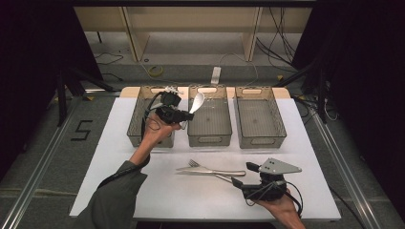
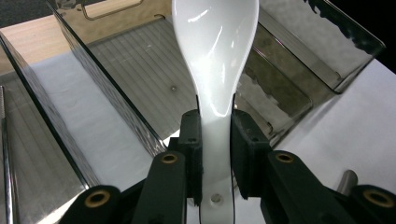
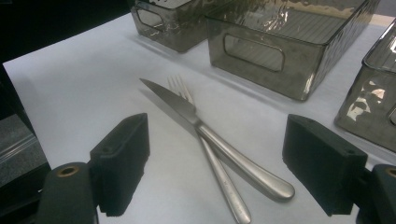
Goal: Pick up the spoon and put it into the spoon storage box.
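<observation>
White table cover (image 1: 119, 157), grey floor; left hand-held gripper (image 2: 217, 135) pinching spoon (image 2: 215, 51); right hand-held gripper (image 3: 224, 163) spread.

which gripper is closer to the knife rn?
Right. The right gripper, open, sits just beside the knife handle; the left gripper holds the white spoon up over the bins.

Knife (image 1: 210, 172) across fork (image 1: 203, 168), before bins (image 1: 209, 141)

A glossy white ceramic-looking spoon (image 2: 215, 56), brushed metal knife (image 3: 219, 135) and fork (image 3: 205, 154), smoky translucent plastic bins (image 1: 260, 119).
</observation>
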